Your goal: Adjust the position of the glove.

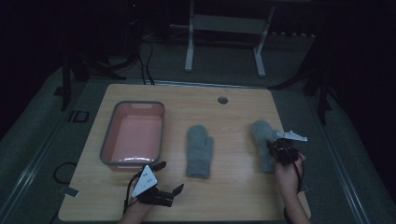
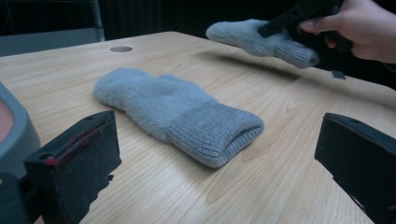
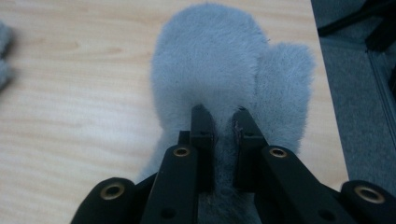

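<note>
high view: wooden table [image 1: 233,196] under dim light. left gripper [image 1: 169,177] sat low at the near edge, jaws spread wide with nothing between them, held in the left hand [image 1: 137,207]. just beyond and to its left lay a grey-rimmed pink bin [image 1: 108,140]. ahead of it and to its right, a grey mitten [image 1: 199,150] lay flat, well apart from the jaws. right gripper [image 1: 276,145] was at the far right of the table, held in the right hand [image 1: 289,179], jaws nipped on a second grey mitten [image 1: 262,135] that stretched away ahead of the tips

left gripper view: both black jaws stood far apart at the bottom corners, empty. flat mitten [image 2: 180,112] lay ahead between them but clear of both, ribbed cuff toward the jaws. bin wall [image 2: 14,133] just beside the left-hand jaw. farther off, past the flat mitten, the second mitten [image 2: 261,39] hung clear of the tabletop with a shadow beneath it, pinched by the other gripper in the right hand [image 2: 362,30]

right gripper view: right gripper [image 3: 220,121] jaws drawn nearly together, a fold of the second mitten [image 3: 219,60] pinched between the tips; the fluffy body and thumb spread out beyond the tips, cuff end running back under the jaws. edge of the flat mitten [image 3: 3,56] far off to the left
</note>
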`<state>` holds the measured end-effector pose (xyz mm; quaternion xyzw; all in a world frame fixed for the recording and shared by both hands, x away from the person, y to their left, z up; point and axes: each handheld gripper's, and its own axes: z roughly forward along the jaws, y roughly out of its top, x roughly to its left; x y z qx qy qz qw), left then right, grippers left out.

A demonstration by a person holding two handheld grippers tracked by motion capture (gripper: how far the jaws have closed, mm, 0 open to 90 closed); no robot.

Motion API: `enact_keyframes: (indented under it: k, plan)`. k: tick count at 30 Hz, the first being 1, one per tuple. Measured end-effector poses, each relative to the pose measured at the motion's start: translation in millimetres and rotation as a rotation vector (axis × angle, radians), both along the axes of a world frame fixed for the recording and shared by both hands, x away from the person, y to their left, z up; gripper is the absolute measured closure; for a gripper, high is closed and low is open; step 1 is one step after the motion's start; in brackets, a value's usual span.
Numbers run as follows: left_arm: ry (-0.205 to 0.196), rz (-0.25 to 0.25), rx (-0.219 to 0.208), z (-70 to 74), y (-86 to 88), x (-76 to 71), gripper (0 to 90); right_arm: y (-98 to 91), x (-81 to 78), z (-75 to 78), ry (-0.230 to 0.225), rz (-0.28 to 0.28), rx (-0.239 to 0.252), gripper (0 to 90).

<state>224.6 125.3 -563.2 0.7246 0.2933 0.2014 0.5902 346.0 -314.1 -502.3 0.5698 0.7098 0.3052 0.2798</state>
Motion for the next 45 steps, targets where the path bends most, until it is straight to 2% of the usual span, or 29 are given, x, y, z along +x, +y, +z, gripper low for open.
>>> enact_keyframes:
  k: [5, 13, 21, 24, 26, 28, 29, 31, 33, 35, 36, 40, 43, 45]
  plan:
    - [-0.004, -0.003, 0.009, 0.2, -1.0, -1.1, 0.4, 1.1, -7.5, -10.8, 0.018, -0.008, 0.005, 81.9]
    - [-0.004, -0.006, 0.013, -0.1, -1.8, -1.3, 0.4, 2.9, -3.3, -34.4, 0.064, -0.001, 0.004, 80.8]
    - [-0.004, -0.01, 0.016, -0.2, -2.2, -1.4, 0.4, 2.0, -1.8, -38.7, 0.069, 0.016, 0.011, 73.0]
    - [-0.004, -0.009, 0.018, -0.2, -2.2, -1.6, 0.3, 0.5, -2.4, -36.2, 0.068, 0.054, 0.004, 62.4]
    - [-0.003, -0.01, 0.015, -0.3, -1.9, -1.6, 0.3, -3.5, -2.6, -30.0, 0.071, 0.08, 0.026, 54.0]
    - [-0.002, -0.011, 0.013, -0.5, -2.0, -1.2, 0.4, -10.0, -3.2, -20.8, 0.058, 0.113, 0.046, 52.6]
    - [-0.001, -0.012, 0.011, -0.6, -2.1, -1.1, 0.4, -13.4, -3.1, -16.0, 0.052, 0.153, 0.06, 51.5]
    - [-0.001, -0.014, 0.014, -0.8, -2.6, -1.3, 0.3, -18.7, -2.3, -9.6, 0.042, 0.19, 0.033, 49.1]
    - [-0.002, -0.017, 0.016, -0.7, -3.1, -1.6, 0.4, -23.7, 0.9, -8.3, 0.069, 0.261, 0.038, 45.7]
    - [-0.003, -0.018, 0.017, -0.5, -3.4, -1.8, 0.4, -26.3, 3.0, -10.3, 0.087, 0.27, 0.013, 45.7]
    - [-0.003, -0.018, 0.016, -0.5, -3.3, -1.8, 0.4, -27.8, 3.7, -11.9, 0.089, 0.283, 0.017, 45.8]
    - [0.0, -0.016, 0.018, -1.1, -2.9, -1.0, 0.4, -34.3, 6.0, -19.2, 0.11, 0.274, 0.029, 46.9]
    - [-0.001, -0.017, 0.019, -1.2, -3.2, -0.9, 0.3, -36.6, 2.8, -22.8, 0.112, 0.276, 0.068, 48.1]
    - [0.002, -0.018, 0.02, -1.4, -3.5, -0.7, 0.4, -34.4, 0.8, -26.1, 0.111, 0.286, 0.054, 48.1]
